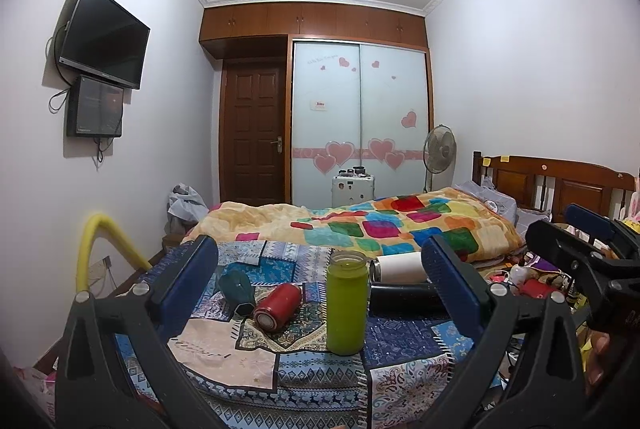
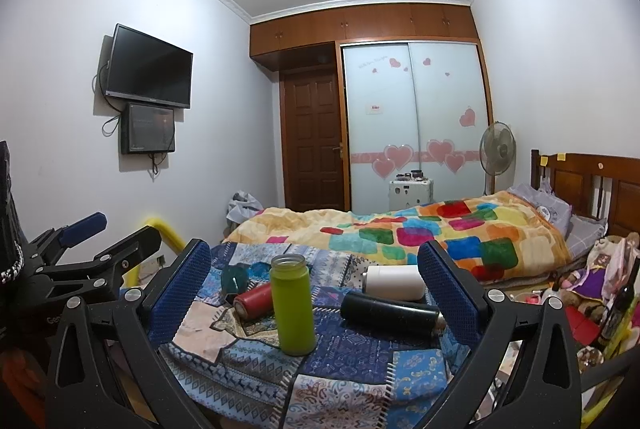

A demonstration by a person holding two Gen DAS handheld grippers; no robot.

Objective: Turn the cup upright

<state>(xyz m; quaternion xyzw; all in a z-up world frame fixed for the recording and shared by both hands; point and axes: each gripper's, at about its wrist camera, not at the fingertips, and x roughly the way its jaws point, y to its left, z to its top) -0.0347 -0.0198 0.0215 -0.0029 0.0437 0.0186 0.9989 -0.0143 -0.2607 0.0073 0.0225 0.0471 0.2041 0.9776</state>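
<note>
A green cup stands upright, mouth up, on the patchwork cloth; it also shows in the right wrist view. A red cup, a dark teal cup, a white cup and a black cup lie on their sides behind it. My left gripper is open and empty, its jaws wide on either side of the cups. My right gripper is open and empty in the same way.
A bed with a colourful blanket lies behind the cloth. Toys and clutter fill the right side. A yellow padded rail rises at the left. The right gripper shows in the left wrist view; the left gripper shows in the right wrist view.
</note>
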